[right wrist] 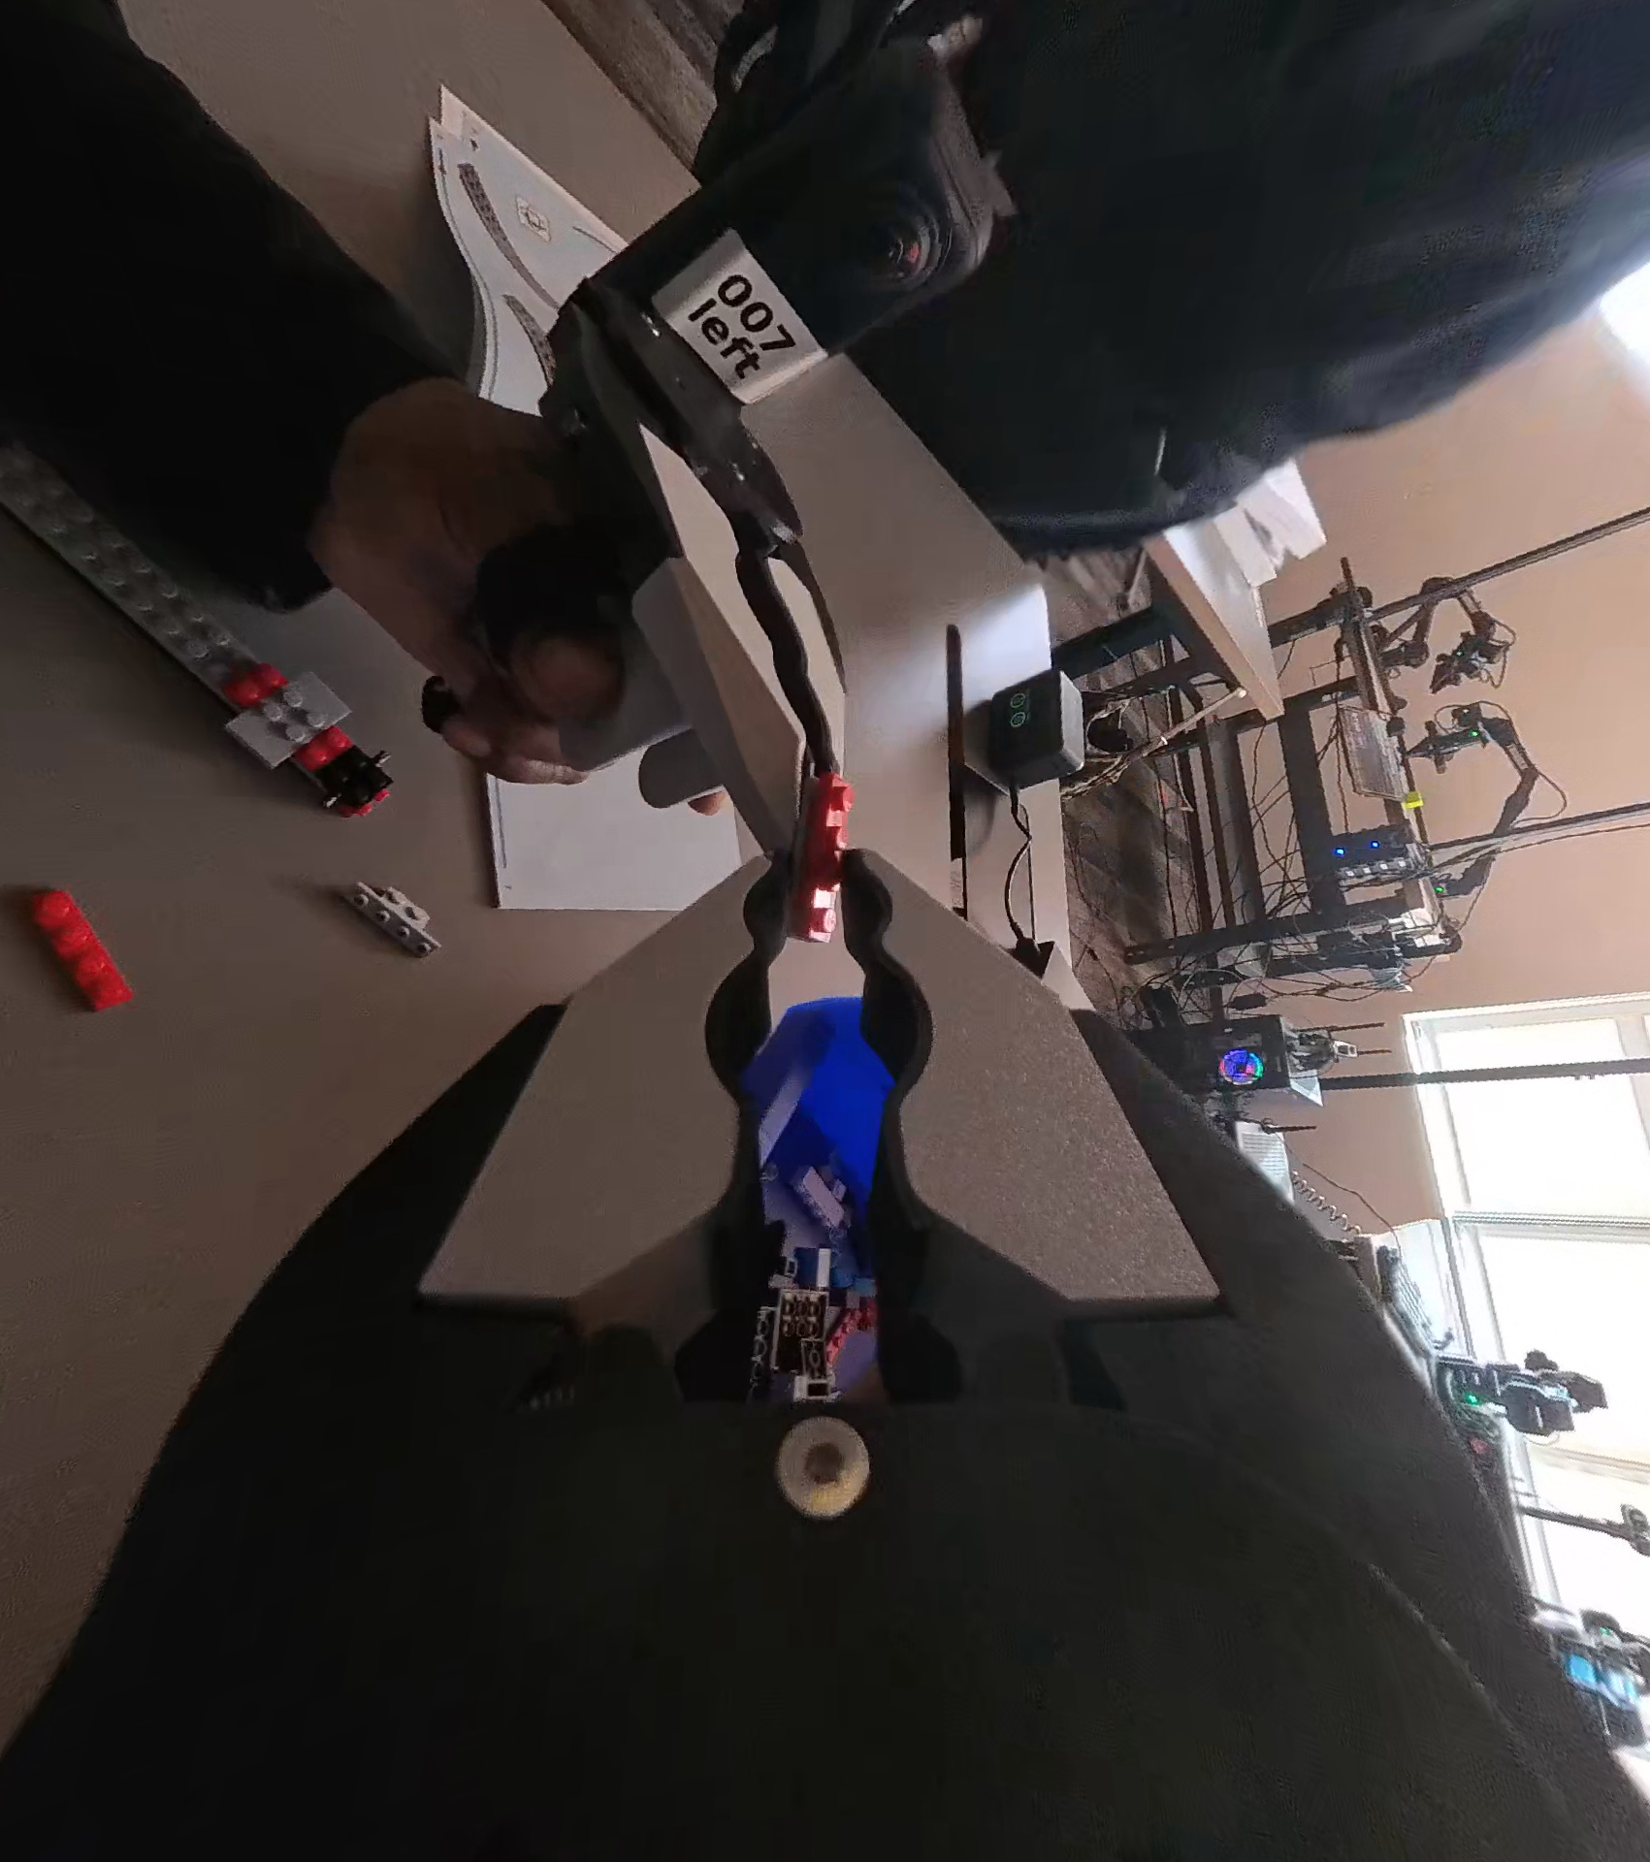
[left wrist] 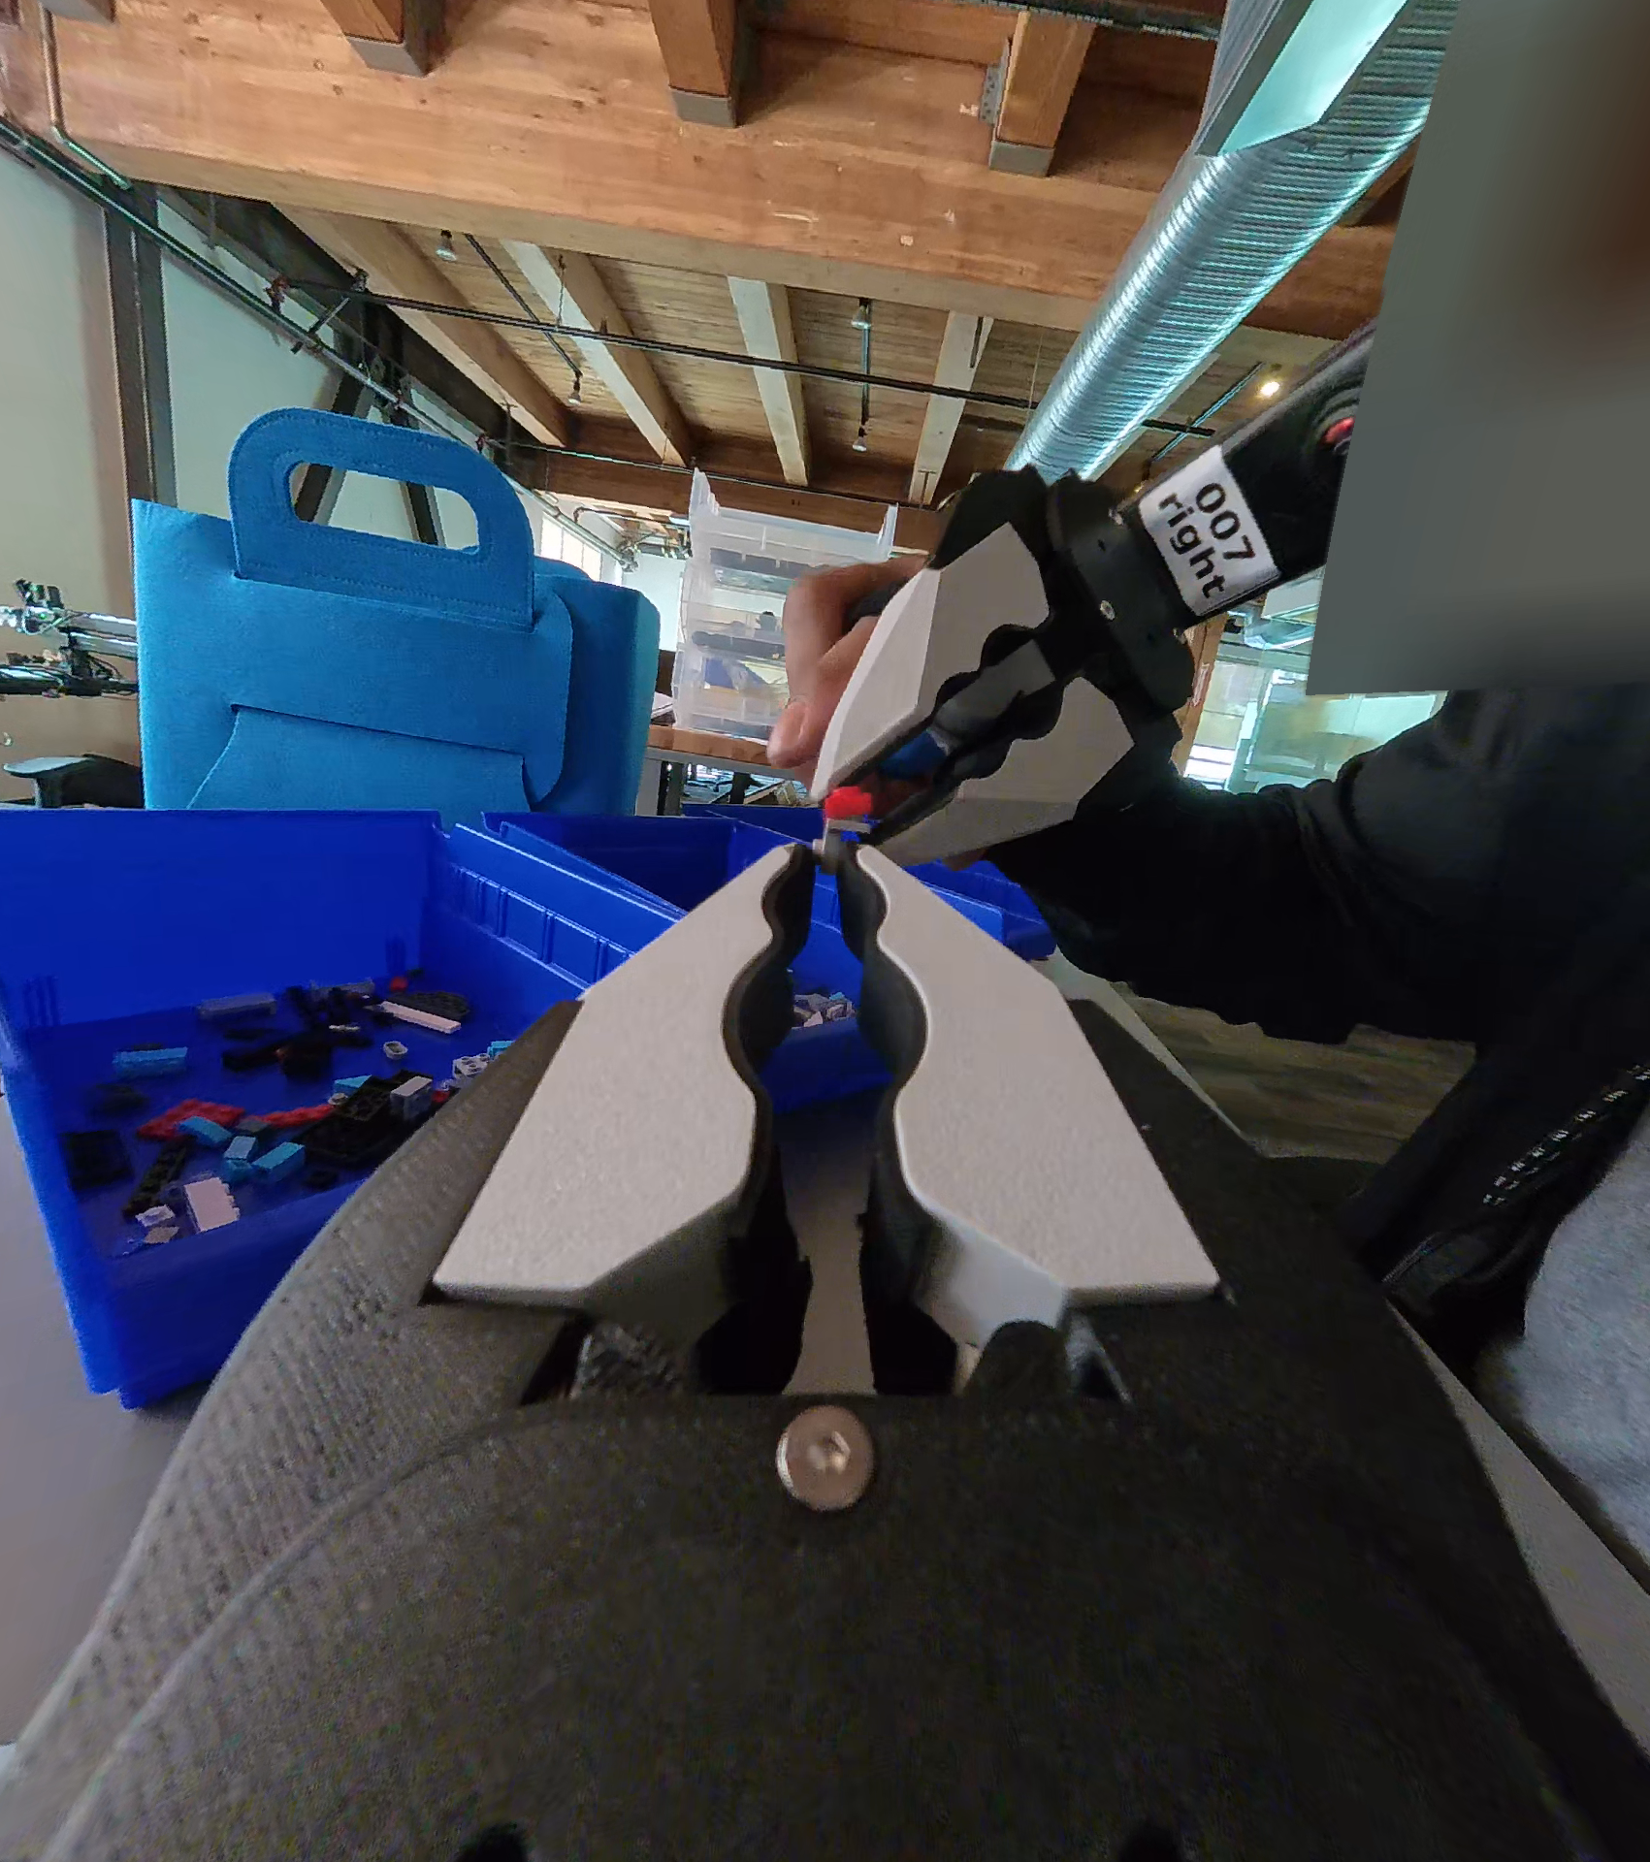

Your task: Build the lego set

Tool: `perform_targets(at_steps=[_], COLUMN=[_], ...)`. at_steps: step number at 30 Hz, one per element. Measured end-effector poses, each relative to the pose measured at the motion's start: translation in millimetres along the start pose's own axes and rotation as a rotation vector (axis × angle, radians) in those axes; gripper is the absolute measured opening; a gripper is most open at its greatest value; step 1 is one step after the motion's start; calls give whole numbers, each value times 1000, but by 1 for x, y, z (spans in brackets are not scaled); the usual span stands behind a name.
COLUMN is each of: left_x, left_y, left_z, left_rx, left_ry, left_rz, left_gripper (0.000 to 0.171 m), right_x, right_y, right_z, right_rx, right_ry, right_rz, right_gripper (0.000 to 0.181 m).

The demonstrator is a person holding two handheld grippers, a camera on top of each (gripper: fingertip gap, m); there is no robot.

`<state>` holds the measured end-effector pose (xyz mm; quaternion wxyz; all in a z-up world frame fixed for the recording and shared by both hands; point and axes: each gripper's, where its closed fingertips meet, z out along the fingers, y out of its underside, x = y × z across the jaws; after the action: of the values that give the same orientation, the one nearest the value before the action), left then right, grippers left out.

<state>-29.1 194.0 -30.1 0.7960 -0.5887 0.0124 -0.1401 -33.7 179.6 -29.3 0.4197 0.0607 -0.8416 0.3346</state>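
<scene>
Red plate (left wrist: pixel 847 803) pinched at right gripper (left wrist: pixel 863 806) tips in left wrist view, meeting small grey piece (left wrist: pixel 837 844) clamped by left gripper (left wrist: pixel 827 856), both held up above blue bin (left wrist: pixel 196 887) of loose bricks.

Right wrist view: right gripper (right wrist: pixel 812 887) clenched on red plate (right wrist: pixel 825 867), left gripper (right wrist: pixel 826 781) touching its far end. Spare red brick (right wrist: pixel 82 949), grey bracket (right wrist: pixel 392 915), long grey build (right wrist: pixel 165 625) lying on table (right wrist: pixel 196 1108).

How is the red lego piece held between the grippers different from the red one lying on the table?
The held red plate is up in the air, gripped by both grippers; the loose red brick lies flat on the table, untouched. The plate looks thinner than the brick. Both are red, with one row of studs.
</scene>
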Motion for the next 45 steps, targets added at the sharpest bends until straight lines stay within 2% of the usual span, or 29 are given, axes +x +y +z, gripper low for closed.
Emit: perform_targets(at_steps=[18, 29, 45], left_x=[-8, -19, -15], left_y=[1, 0, 4], left_z=[3, -1, 2], left_rx=[27, 80, 21], left_ry=[-52, -50, -64], left_rz=[-92, -235, -143], left_gripper=[2, 3, 3], right_x=[3, 10, 7], right_y=[8, 10, 14], right_z=[3, 10, 7], right_rx=[-81, -50, -29], right_ry=[16, 93, 23], right_rz=[-121, -53, 51], right_gripper=[12, 15, 16])
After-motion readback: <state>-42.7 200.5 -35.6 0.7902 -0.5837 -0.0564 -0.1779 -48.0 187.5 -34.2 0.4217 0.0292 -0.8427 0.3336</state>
